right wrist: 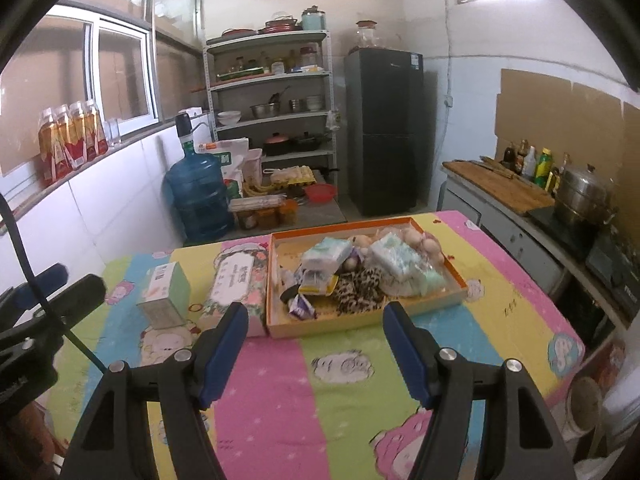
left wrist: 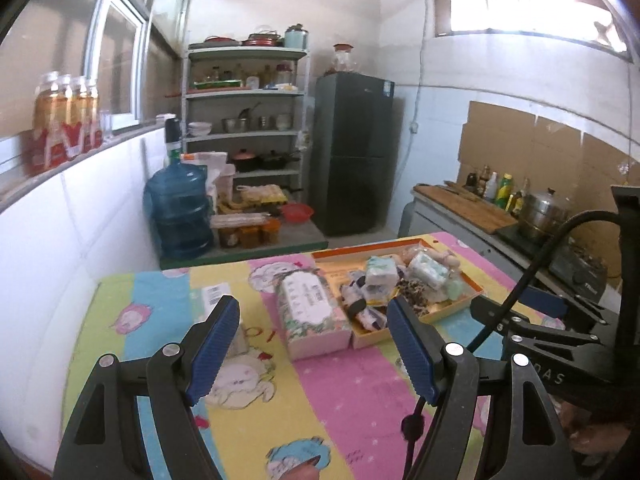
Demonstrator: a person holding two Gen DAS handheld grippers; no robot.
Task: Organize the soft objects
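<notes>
An orange-rimmed shallow box [right wrist: 456,276] [left wrist: 472,290] sits on the colourful striped tablecloth, filled with soft items: wrapped tissue packs [right wrist: 396,258] [left wrist: 380,270], a leopard-print cloth [right wrist: 360,286] [left wrist: 416,298] and small sachets. A long floral tissue pack [right wrist: 236,284] [left wrist: 312,312] lies left of the box. A small green-white tissue box [right wrist: 164,294] stands further left. My left gripper [left wrist: 312,312] is open and empty, near the floral pack. My right gripper [right wrist: 314,318] is open and empty, just in front of the box.
The table [right wrist: 352,412] has a white tiled wall to its left and a counter with a steel pot [right wrist: 580,196] and bottles to its right. A water jug [right wrist: 200,196], shelf rack and dark fridge [right wrist: 384,132] stand beyond the far edge.
</notes>
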